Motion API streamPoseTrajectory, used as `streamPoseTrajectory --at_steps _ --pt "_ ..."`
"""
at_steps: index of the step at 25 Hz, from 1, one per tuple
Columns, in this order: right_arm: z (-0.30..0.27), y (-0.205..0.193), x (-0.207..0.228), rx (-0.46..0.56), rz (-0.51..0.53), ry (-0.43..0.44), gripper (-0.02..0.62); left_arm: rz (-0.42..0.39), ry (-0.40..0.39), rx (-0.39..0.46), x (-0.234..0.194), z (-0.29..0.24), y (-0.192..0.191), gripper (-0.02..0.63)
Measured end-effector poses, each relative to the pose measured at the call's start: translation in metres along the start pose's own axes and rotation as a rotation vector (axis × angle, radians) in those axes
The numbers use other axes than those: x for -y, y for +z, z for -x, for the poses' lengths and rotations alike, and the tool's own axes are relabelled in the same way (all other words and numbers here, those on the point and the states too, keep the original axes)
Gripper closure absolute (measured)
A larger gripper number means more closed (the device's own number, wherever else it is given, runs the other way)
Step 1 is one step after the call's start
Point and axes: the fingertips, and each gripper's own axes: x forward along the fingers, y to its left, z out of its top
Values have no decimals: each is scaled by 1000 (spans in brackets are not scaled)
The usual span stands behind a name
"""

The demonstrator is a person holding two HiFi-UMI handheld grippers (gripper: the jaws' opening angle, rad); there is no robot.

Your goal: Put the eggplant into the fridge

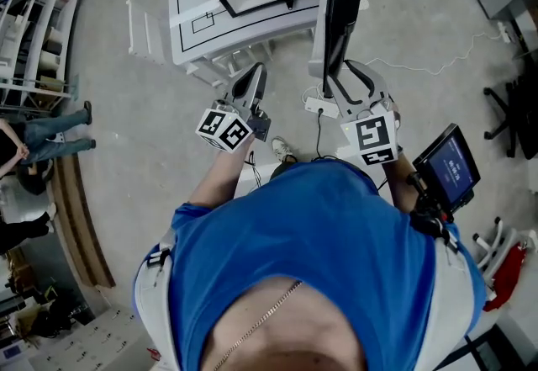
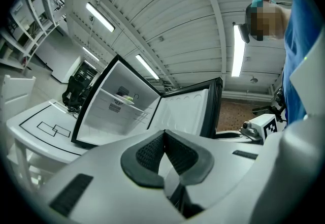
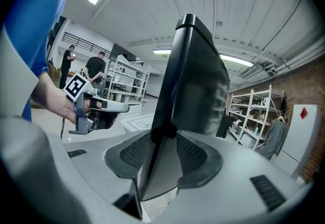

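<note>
The small fridge [image 2: 119,106] stands open on a white table [image 1: 192,24]; its white inside shows in the left gripper view. A small dark thing with a pale green bit [image 2: 127,98] lies on its upper shelf; I cannot tell whether it is the eggplant. The dark door [image 1: 340,7] swings out to the right. My right gripper [image 1: 349,79] is open, and the door's free edge [image 3: 170,116] stands between its pads. My left gripper [image 1: 250,79] is shut and empty, held in front of the open fridge; its pads [image 2: 147,154] meet. It also shows at the left of the right gripper view [image 3: 96,111].
Metal shelving [image 1: 25,33] and standing people [image 1: 42,142] are at the left. A power strip with cable [image 1: 324,106] lies on the floor under the door. A small screen [image 1: 450,167] sits by my right wrist. An office chair [image 1: 513,108] is at the right.
</note>
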Motion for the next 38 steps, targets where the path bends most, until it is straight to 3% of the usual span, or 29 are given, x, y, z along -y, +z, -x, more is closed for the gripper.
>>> streamPoseTrajectory --at_steps 5,17,38 --pt "-47 2 -25 14 -1 64 439 -5 20 3 -48 -3 4 598" --pt "-124 38 -68 70 17 191 439 -28 80 38 -120 12 41 598" --pt "-243 79 -75 89 45 179 439 -43 132 68 -215 37 88 598"
